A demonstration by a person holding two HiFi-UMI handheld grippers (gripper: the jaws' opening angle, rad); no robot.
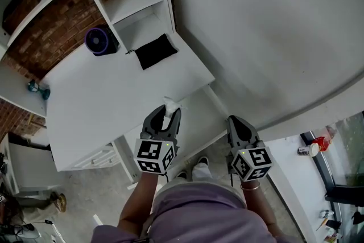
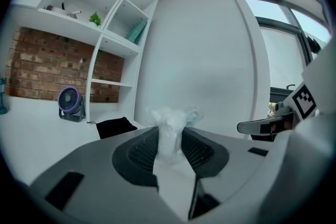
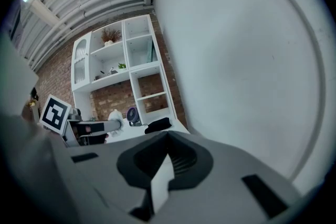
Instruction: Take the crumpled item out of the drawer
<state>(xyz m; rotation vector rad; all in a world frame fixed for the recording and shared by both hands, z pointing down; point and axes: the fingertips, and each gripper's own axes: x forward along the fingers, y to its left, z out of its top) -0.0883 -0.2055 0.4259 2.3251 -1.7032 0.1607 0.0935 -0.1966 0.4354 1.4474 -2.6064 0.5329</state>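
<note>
The crumpled item (image 1: 170,106) is a wad of clear white plastic film. My left gripper (image 1: 167,116) is shut on it and holds it in the air over the near edge of the white desk (image 1: 108,102). In the left gripper view the wad (image 2: 169,126) stands up between the ribbed pads, its top bulging above the left gripper (image 2: 169,148). My right gripper (image 1: 239,124) hangs to the right, beside the white wall, with its tips together and nothing in them. The right gripper view shows the right gripper (image 3: 167,139) shut, and the left gripper (image 3: 100,126) with the wad (image 3: 114,115) off to its left.
A purple fan (image 1: 100,41) and a black cloth (image 1: 154,51) lie at the desk's far side, under white shelves (image 1: 128,3) on a brick wall. A white drawer unit (image 1: 95,157) sits below the desk's left front. A curved white wall (image 1: 267,31) fills the right.
</note>
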